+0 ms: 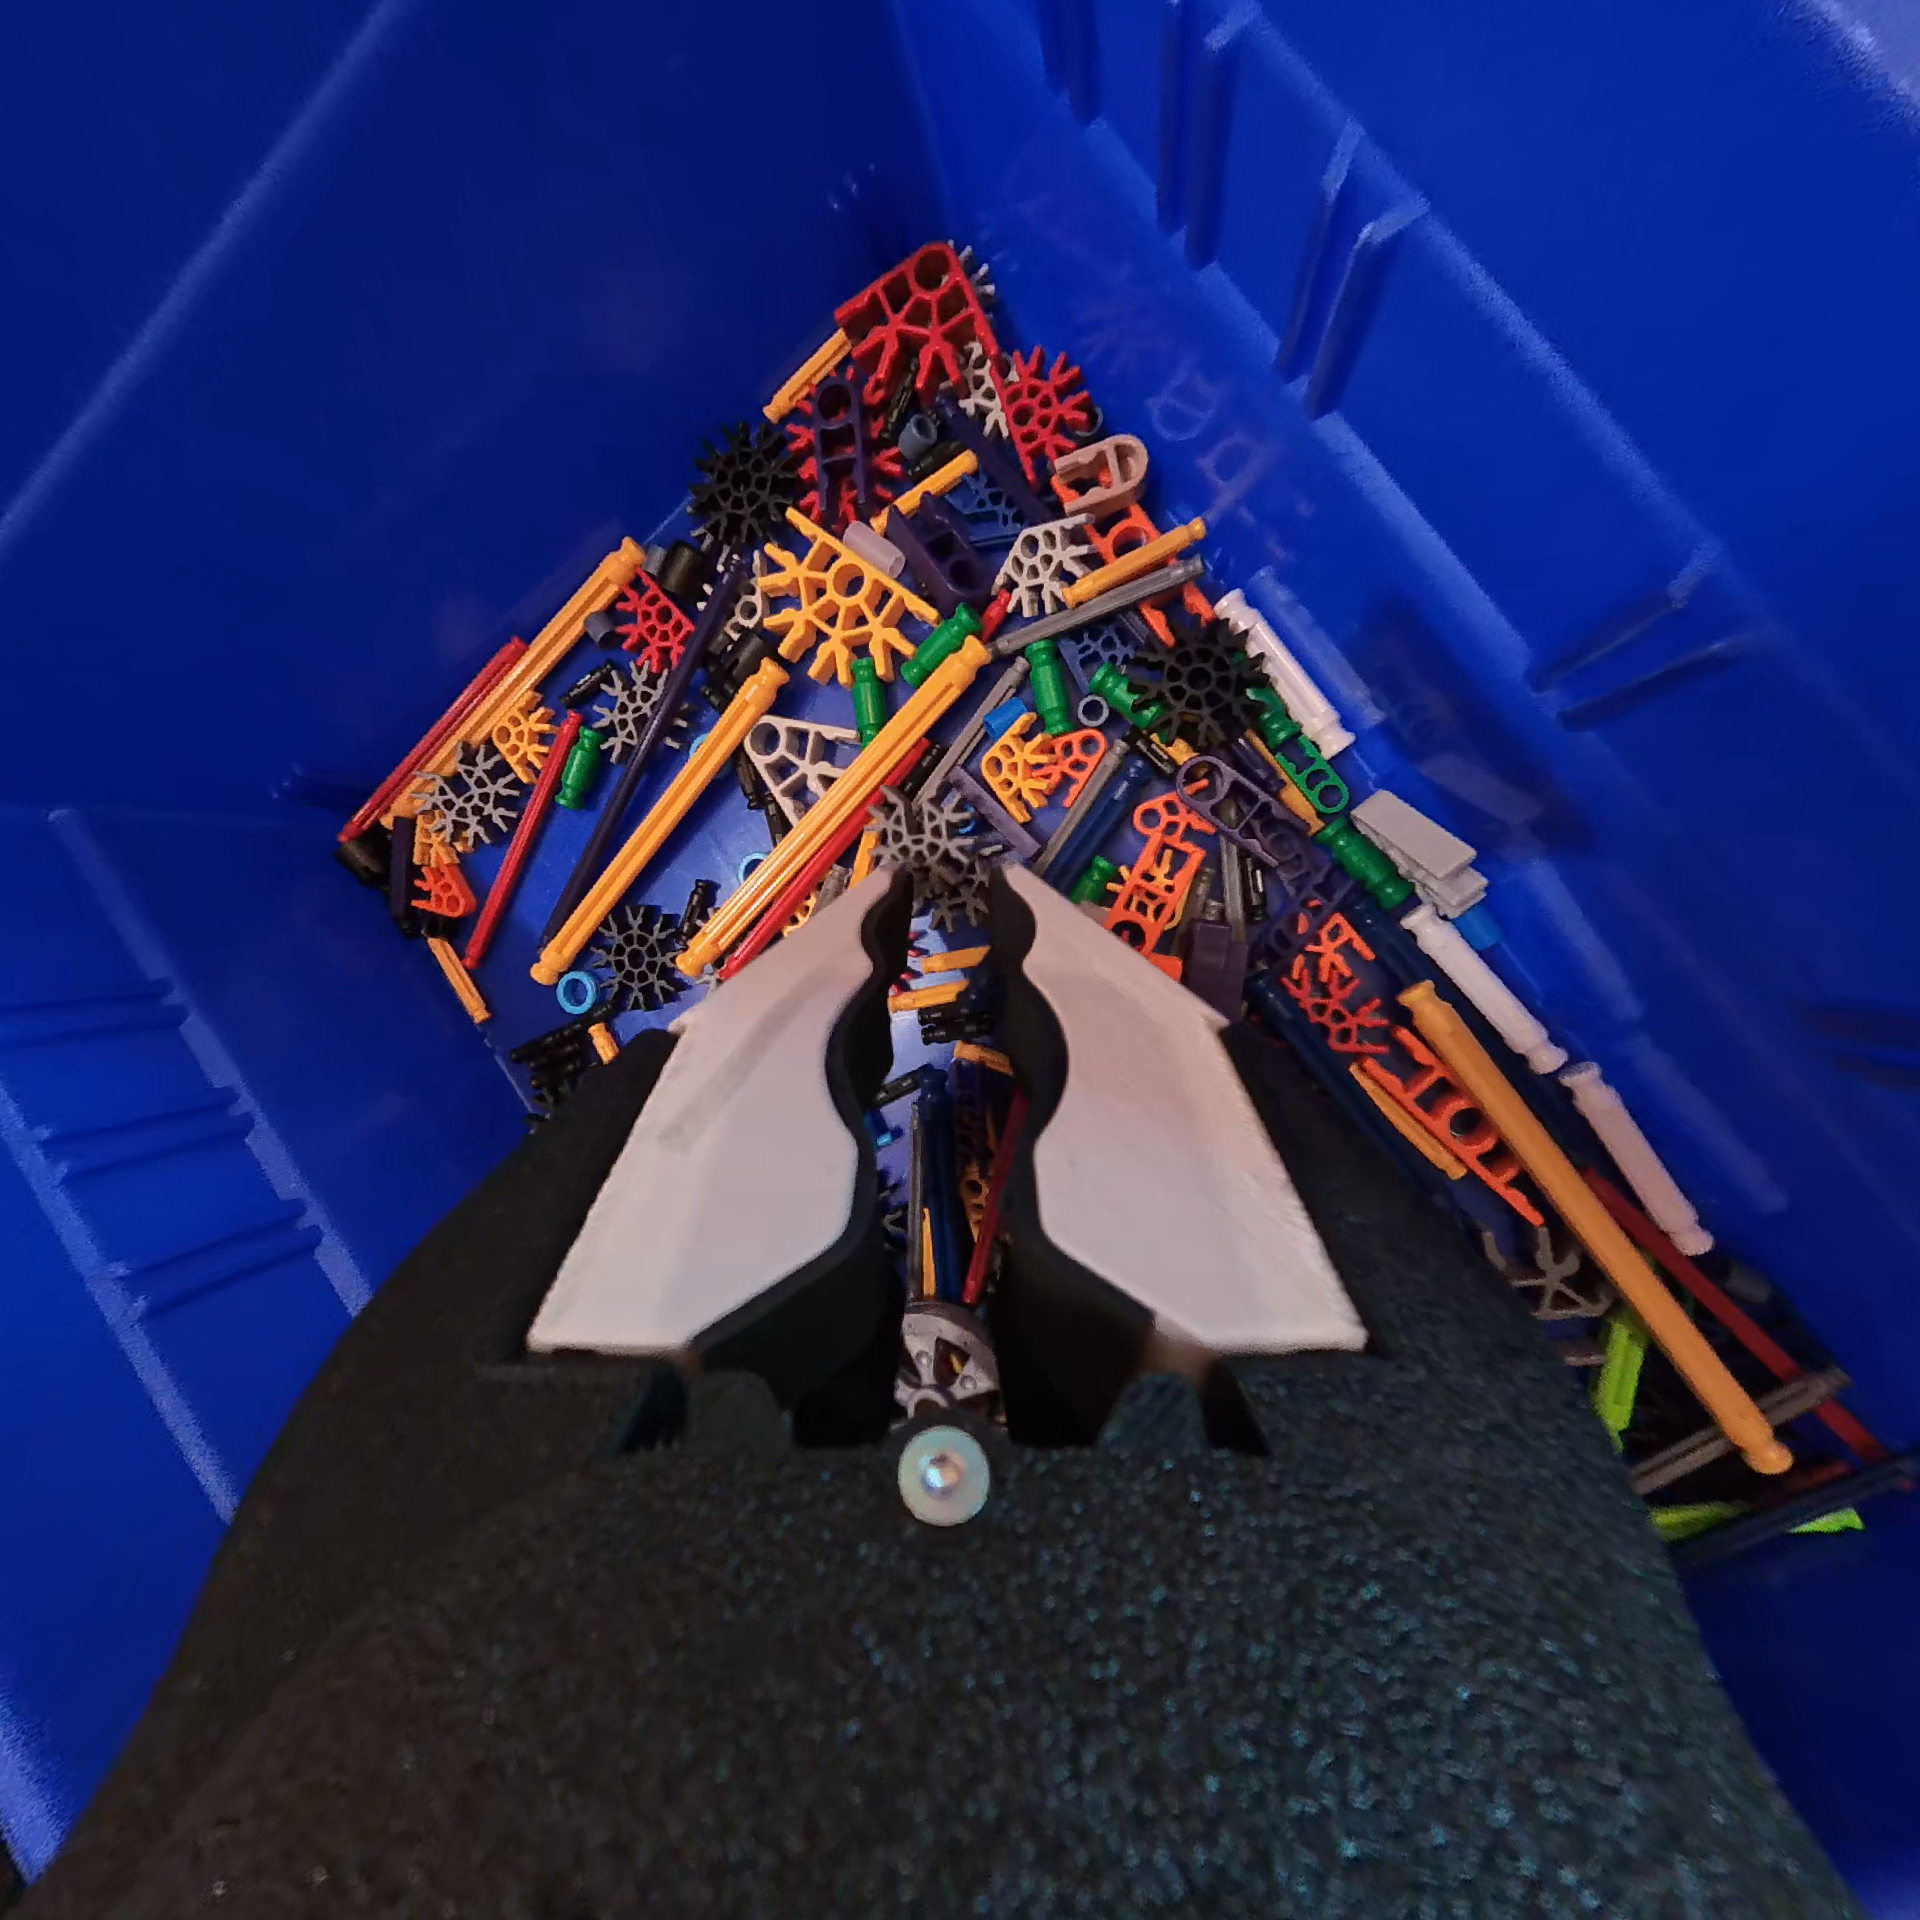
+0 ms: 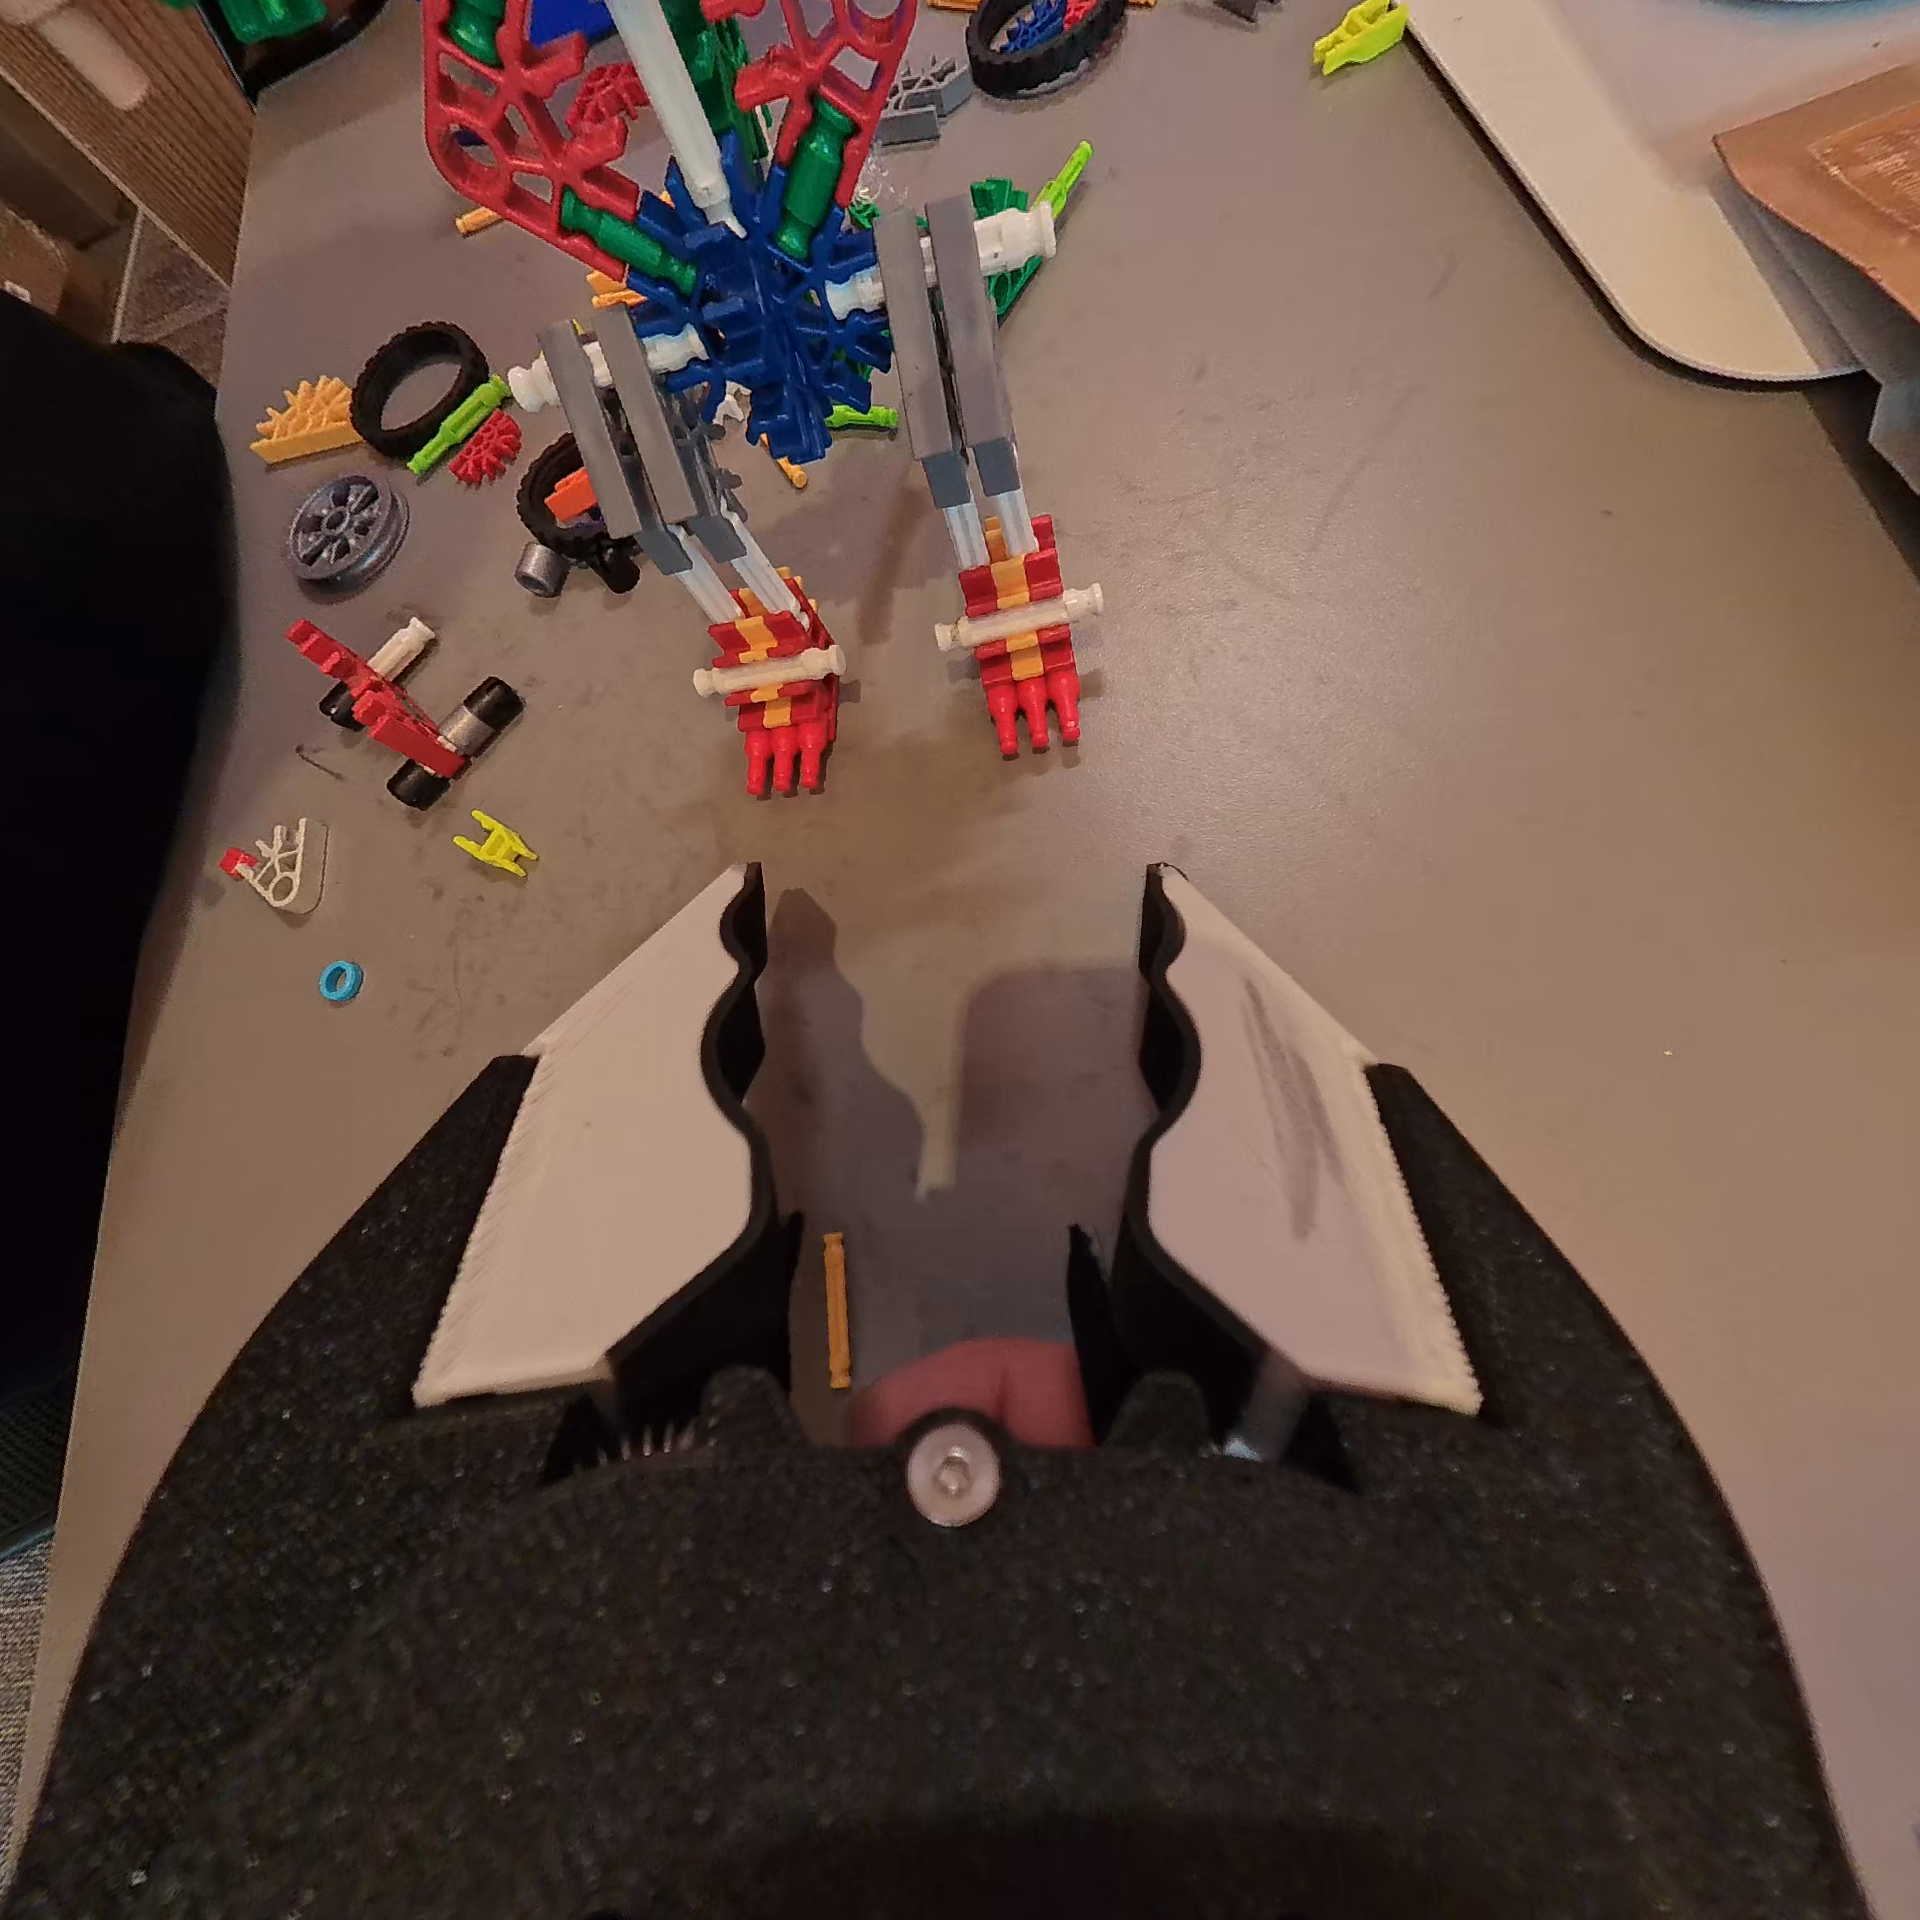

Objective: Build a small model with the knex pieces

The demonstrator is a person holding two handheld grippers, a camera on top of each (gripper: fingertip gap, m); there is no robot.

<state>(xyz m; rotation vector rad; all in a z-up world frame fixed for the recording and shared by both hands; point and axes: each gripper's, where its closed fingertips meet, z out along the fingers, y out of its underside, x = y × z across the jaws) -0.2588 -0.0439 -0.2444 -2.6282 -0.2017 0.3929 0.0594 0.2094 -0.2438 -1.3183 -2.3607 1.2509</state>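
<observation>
My left gripper (image 1: 948,883) reaches down into a blue plastic bin (image 1: 416,416) holding a pile of loose construction-toy rods and connectors (image 1: 852,665). Its jaws stand narrowly apart, and the tips close on a grey snowflake connector (image 1: 928,831) on top of the pile. My right gripper (image 2: 956,883) is open and empty, low over a grey table (image 2: 1351,623). Ahead of it stands a built toy model (image 2: 769,312) with a blue hub, red frames, grey legs and two red clawed feet (image 2: 1023,665). The feet are a short way beyond the fingertips.
Loose parts lie left of the model: black tyres (image 2: 421,390), a grey wheel (image 2: 343,528), a small red wheeled piece (image 2: 405,712), a blue ring (image 2: 340,981) and a lime clip (image 2: 497,844). A short yellow rod (image 2: 836,1309) lies between my right fingers. A pale tray (image 2: 1621,208) sits at the right. The grippers' ends are close to 40 cm from one another.
</observation>
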